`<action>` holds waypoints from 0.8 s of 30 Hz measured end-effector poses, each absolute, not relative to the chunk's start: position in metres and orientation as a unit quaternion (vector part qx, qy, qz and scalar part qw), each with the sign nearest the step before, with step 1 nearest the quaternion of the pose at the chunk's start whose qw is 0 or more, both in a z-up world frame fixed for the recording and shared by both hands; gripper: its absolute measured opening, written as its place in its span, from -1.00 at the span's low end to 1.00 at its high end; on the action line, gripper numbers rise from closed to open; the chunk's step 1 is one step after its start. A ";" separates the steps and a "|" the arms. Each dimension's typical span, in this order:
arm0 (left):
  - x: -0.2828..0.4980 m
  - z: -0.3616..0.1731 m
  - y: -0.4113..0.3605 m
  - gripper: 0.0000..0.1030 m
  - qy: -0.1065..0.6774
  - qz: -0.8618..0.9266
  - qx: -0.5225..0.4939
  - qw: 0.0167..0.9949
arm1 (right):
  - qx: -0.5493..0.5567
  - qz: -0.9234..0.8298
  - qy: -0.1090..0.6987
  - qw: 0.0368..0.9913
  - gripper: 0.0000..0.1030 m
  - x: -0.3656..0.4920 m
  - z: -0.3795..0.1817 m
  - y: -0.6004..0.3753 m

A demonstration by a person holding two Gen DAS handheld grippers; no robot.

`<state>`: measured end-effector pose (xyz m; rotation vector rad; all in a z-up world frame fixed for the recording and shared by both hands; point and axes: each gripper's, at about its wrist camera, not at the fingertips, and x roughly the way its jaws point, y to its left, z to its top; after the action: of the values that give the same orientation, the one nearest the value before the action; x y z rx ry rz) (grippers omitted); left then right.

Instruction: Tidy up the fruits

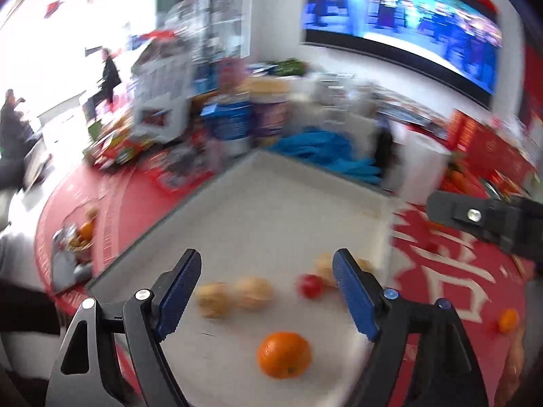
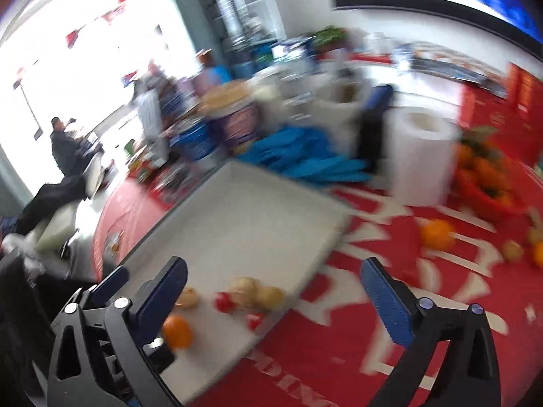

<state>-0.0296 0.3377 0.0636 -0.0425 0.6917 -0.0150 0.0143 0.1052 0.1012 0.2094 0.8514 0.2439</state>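
Left tool [image 1: 264, 291]: my fingers stand wide apart and hold nothing; it hangs over the near end of the white board [image 1: 271, 203].
Right tool [image 2: 271, 291]: also spread wide and empty, hanging over the board's right edge where it meets the red cloth [image 2: 339, 339].
Fruit on the board: one orange [image 1: 284, 354] lies nearest, between and just short of my left fingertips; beyond it sit two pale tan fruits [image 1: 234, 295] side by side, a small red fruit [image 1: 310, 285] to their right, and another pale one partly behind my left tool's right finger. Blur keeps me from naming the pale ones.
Fruit off the board: a loose orange [image 2: 437, 234] lies on the cloth to the far right, with a small yellowish fruit [image 2: 512, 250] further right; a red basket of oranges [image 2: 488, 183] stands behind them beside a white paper roll [image 2: 420, 156].
Counter: covered by the red cloth with white lettering; the far side is cluttered and smeared.
Key relation: the near orange lies dead ahead of my left tool and close in, a round thing with no long axis to match; the loose orange is forward and right of my right tool, well apart from it.
Nearer hand: left for the board fruit, right for the loose orange, as I judge it.
Next move, my guess: reach the right tool far-right towards the loose orange.
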 end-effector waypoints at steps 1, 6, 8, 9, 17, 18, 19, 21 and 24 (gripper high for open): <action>-0.035 0.065 0.320 0.61 0.338 -0.037 -0.003 0.941 | 0.106 0.094 0.412 0.900 0.99 0.009 0.099 0.091; -0.060 0.051 0.238 0.64 0.362 -0.152 0.068 0.917 | 0.115 -0.043 0.444 0.888 0.99 -0.026 0.070 0.009; -0.065 0.040 0.212 0.64 0.377 -0.178 0.081 0.905 | 0.119 -0.091 0.461 0.875 0.99 -0.041 0.054 -0.021; -0.065 0.035 0.200 0.64 0.383 -0.187 0.090 0.900 | 0.124 -0.111 0.468 0.868 0.99 -0.049 0.047 -0.035; -0.036 0.015 0.171 0.64 0.417 -0.175 0.092 0.887 | 0.100 -0.160 0.487 0.853 1.00 -0.061 0.016 -0.062; -0.034 0.012 0.170 0.64 0.424 -0.175 0.087 0.884 | 0.099 -0.158 0.484 0.855 1.00 -0.057 0.015 -0.060; -0.029 0.010 0.170 0.64 0.435 -0.177 0.081 0.879 | 0.097 -0.159 0.477 0.859 1.00 -0.056 0.015 -0.059; -0.029 0.007 0.168 0.66 0.439 -0.174 0.080 0.878 | 0.096 -0.160 0.470 0.863 1.00 -0.054 0.014 -0.057; -0.029 0.004 0.164 0.85 0.443 -0.183 0.086 0.873 | 0.095 -0.157 0.468 0.865 1.00 -0.055 0.013 -0.057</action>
<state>-0.0288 0.1643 0.0038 0.1800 0.9263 -0.3828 -0.0553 -0.0570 0.0130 0.1988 0.9799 -0.3299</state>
